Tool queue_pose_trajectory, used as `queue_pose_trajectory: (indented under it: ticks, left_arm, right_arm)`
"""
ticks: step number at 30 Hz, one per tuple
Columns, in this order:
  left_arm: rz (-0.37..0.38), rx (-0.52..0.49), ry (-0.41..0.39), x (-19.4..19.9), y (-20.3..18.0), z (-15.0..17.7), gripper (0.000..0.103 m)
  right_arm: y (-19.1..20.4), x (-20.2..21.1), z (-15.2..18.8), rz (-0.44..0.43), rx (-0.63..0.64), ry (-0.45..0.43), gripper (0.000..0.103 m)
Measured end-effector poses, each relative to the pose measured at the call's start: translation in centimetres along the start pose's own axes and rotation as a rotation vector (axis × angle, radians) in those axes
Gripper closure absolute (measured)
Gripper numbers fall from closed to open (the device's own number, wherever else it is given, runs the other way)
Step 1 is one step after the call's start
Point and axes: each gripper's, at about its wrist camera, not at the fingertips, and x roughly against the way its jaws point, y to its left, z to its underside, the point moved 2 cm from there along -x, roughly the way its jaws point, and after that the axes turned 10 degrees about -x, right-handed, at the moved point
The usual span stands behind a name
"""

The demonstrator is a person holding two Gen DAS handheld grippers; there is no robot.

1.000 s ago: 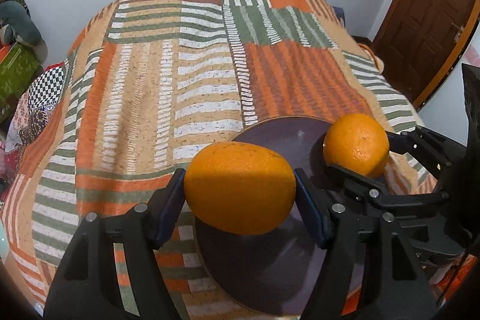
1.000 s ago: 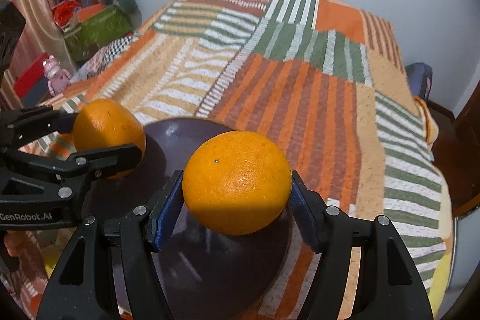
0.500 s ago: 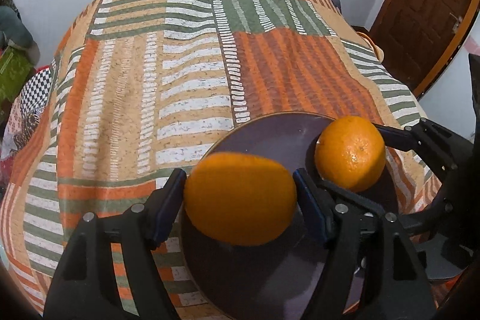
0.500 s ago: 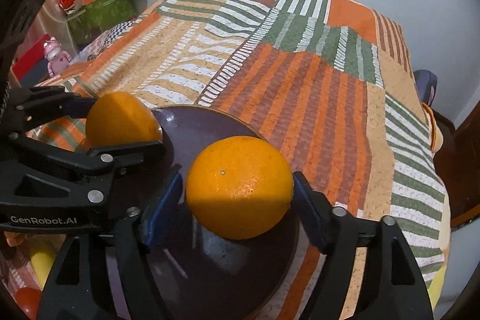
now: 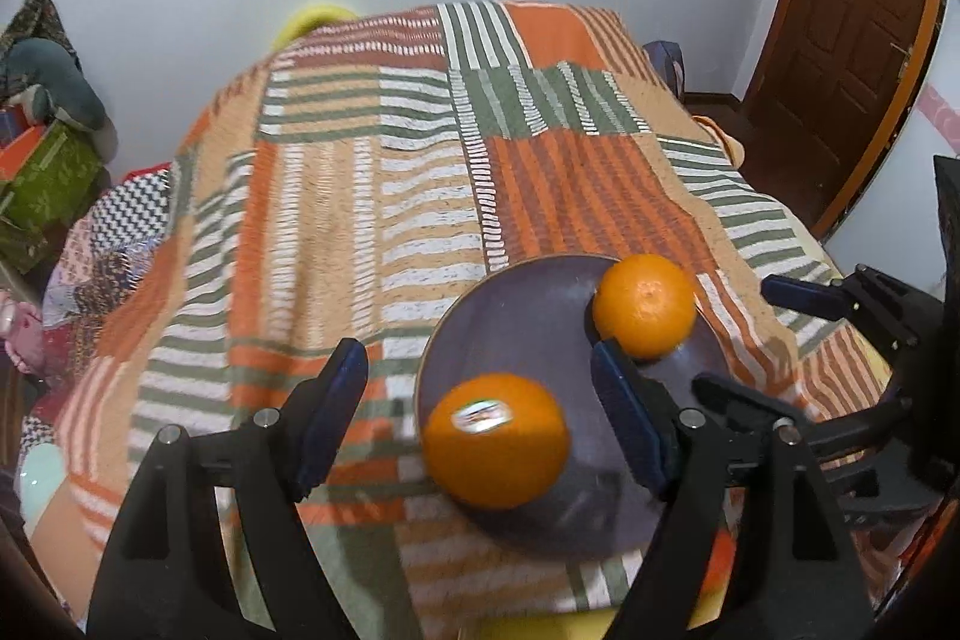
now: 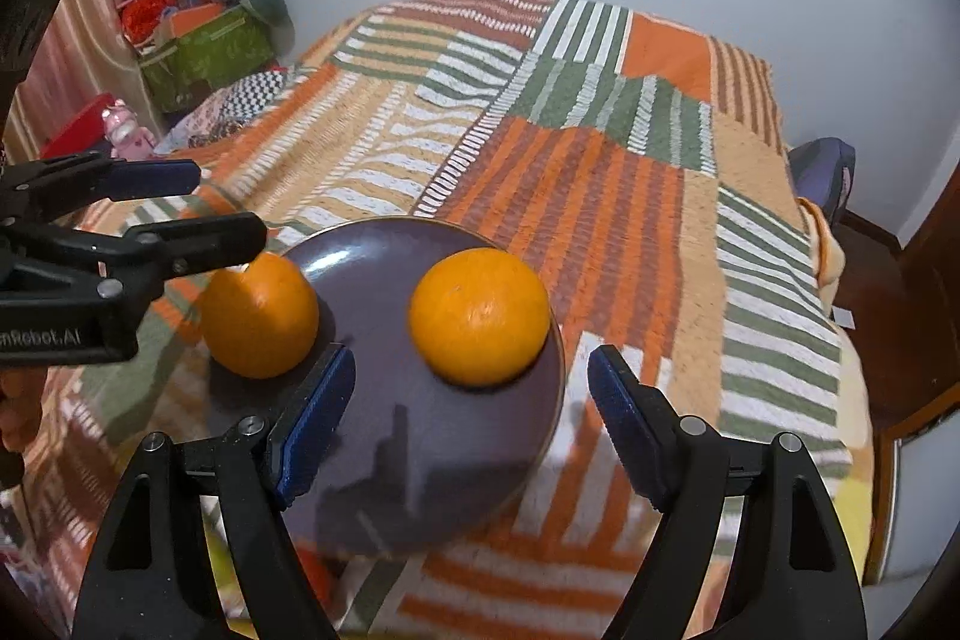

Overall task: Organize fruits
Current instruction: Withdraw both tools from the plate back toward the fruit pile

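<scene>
Two oranges lie on a dark purple plate point(image 5: 516, 316) on the striped bedspread. In the left wrist view the stickered orange point(image 5: 495, 439) lies at the plate's near left and the other orange point(image 5: 645, 304) at its far right. In the right wrist view they show as the left orange point(image 6: 259, 316) and the right orange point(image 6: 480, 315) on the plate point(image 6: 384, 436). My left gripper point(image 5: 480, 418) is open above the stickered orange, not touching it. My right gripper point(image 6: 468, 418) is open and empty, just behind the right orange. Each gripper shows in the other's view.
The bedspread point(image 5: 360, 196) covers the whole bed. A brown door point(image 5: 852, 28) stands at the right. Green boxes and clutter point(image 6: 204, 34) sit by the left wall. A pink toy point(image 6: 123, 133) lies beside the bed. A yellow thing point(image 5: 312, 19) peeks over the far edge.
Both grippers opened and let go of their oranges, which now rest on the plate. Both grippers have lifted and drawn back from the plate.
</scene>
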Motion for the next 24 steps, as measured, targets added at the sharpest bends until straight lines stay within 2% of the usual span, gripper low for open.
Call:
queue_pose_trajectory:
  ticks: [2, 4, 12, 16, 24]
  left_arm:
    - [-0.006, -0.006, -0.009, 1.6, -0.2, 0.9, 0.026]
    - [-0.003, -0.006, -0.015, 3.0, -0.4, 1.8, 0.026]
    - [-0.003, 0.001, -0.008, 7.0, -1.6, 6.9, 0.025]
    - [0.026, 0.028, 0.014, 8.0, -2.3, 10.0, 0.025]
    - [0.061, 0.035, 0.061, 7.8, -4.8, 14.0, 0.025]
  right_arm:
    - [0.3, 1.5, 0.6, -0.004, 0.006, -0.013, 0.025]
    - [0.7, 2.9, 1.3, -0.011, 0.011, -0.027, 0.019]
    - [2.3, 7.1, 5.3, -0.039, 0.023, -0.053, 0.017]
    - [2.8, 7.5, 7.6, -0.039, 0.023, -0.038, 0.012]
    - [4.3, 5.5, 11.9, -0.011, 0.07, 0.038, 0.012]
